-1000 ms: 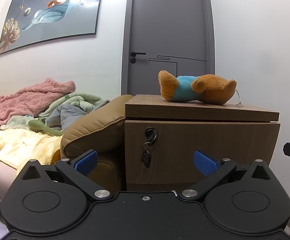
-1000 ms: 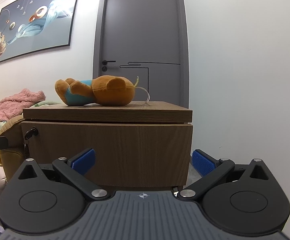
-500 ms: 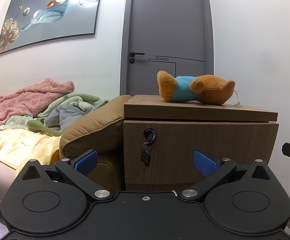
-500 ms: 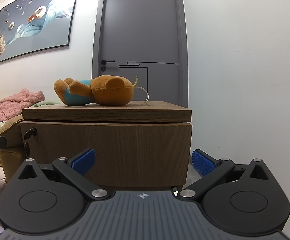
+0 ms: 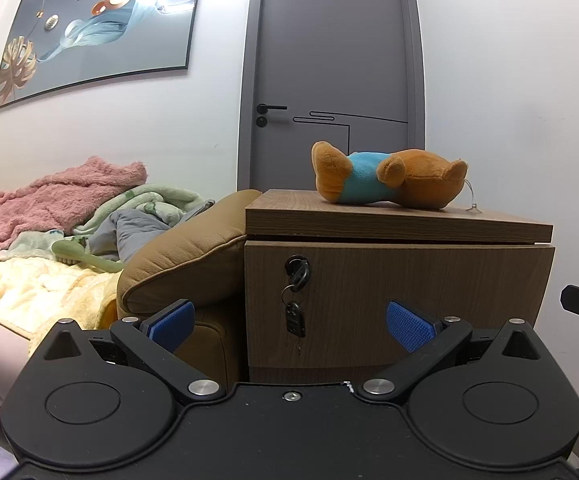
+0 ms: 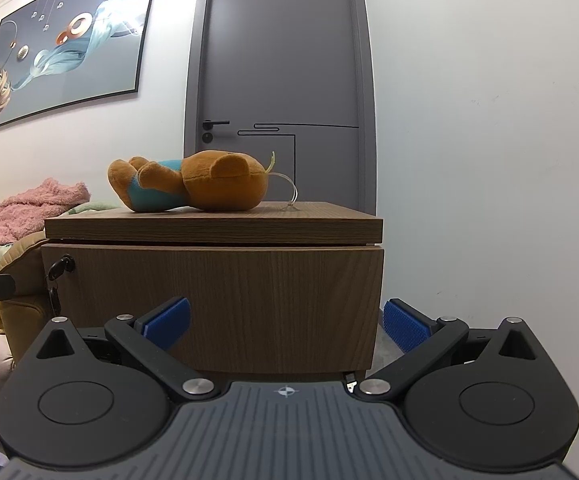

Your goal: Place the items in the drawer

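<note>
A brown plush bear in a blue shirt (image 5: 385, 182) lies on its side on top of a wooden nightstand (image 5: 401, 220); it also shows in the right wrist view (image 6: 193, 186). The drawer front (image 5: 401, 304) below is shut, with a key and fob (image 5: 296, 292) hanging in its lock at the upper left. My left gripper (image 5: 291, 326) is open and empty, a short way in front of the drawer. My right gripper (image 6: 285, 320) is open and empty, facing the drawer front (image 6: 217, 304) near its right end.
A tan sofa armrest (image 5: 185, 264) presses against the nightstand's left side, with pink, green and yellow blankets (image 5: 49, 208) piled behind it. A grey door (image 5: 333, 92) stands behind the nightstand. A white wall (image 6: 489, 160) runs along the right.
Both grippers have drifted very slightly; the view of the nightstand has shifted a little left. Jaws stay open and the bear has not moved.
</note>
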A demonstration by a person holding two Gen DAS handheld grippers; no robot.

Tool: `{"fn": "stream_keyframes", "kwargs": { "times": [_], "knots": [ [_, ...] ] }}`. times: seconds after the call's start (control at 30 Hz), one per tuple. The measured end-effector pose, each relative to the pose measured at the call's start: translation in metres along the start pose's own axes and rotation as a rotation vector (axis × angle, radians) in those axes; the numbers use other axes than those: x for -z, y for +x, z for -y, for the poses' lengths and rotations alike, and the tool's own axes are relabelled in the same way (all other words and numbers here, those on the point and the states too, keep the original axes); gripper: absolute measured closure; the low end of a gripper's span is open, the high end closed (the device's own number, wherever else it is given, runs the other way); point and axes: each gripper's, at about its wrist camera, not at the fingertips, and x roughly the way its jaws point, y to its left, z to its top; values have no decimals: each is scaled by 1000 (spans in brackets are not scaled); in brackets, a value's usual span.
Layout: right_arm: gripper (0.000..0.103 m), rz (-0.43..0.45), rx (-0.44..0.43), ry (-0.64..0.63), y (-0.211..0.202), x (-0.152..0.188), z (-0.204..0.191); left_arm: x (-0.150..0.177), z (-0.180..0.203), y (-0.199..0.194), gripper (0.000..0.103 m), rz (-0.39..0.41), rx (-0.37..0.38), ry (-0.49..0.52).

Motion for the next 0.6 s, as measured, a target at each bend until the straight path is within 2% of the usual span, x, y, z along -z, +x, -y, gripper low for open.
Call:
{"fn": "stream_keyframes", "kwargs": {
  "times": [0.6],
  "knots": [
    [0, 0, 3, 2, -1, 1, 0, -1, -1, 1, 1, -6, 4, 2]
  ]
}}
